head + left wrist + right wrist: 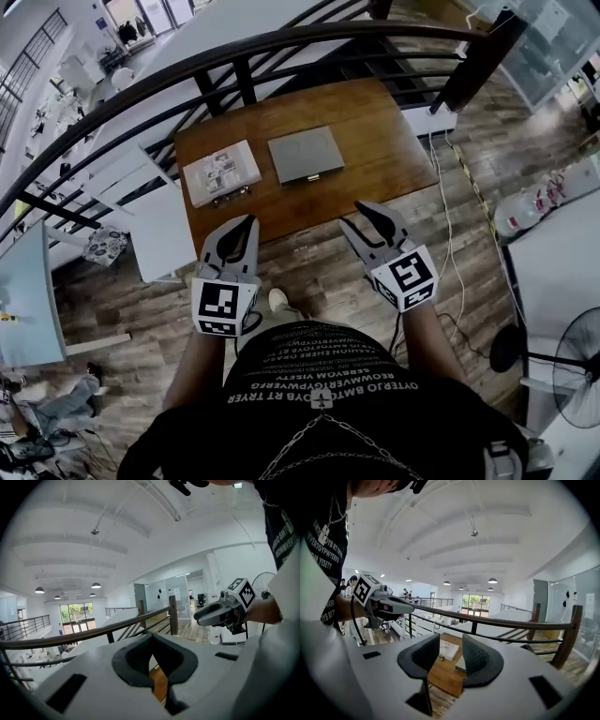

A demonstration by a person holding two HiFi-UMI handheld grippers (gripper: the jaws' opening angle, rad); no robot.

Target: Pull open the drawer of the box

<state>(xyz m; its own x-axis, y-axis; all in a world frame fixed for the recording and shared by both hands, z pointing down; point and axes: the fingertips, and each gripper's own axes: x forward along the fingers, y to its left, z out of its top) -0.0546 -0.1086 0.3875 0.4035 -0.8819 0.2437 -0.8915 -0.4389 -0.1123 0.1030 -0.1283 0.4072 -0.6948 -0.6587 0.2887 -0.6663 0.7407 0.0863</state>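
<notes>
A flat grey box (306,155) lies on the brown wooden table (375,141), with a small tab at its near edge. Beside it, to the left, is a white box (221,173). Both grippers hang in the air short of the table's near edge, touching nothing. My left gripper (248,225) has its fingertips together and holds nothing. My right gripper (361,217) stands open and empty. In the right gripper view the white box (449,649) shows between the pads, and the grey box (461,663) is partly hidden behind the right pad.
A dark metal railing (234,56) curves behind the table. White tables (159,234) stand to the left. A cable (448,234) runs over the wood floor at the right, near a fan (577,370). The person's dark shirt (319,394) fills the bottom.
</notes>
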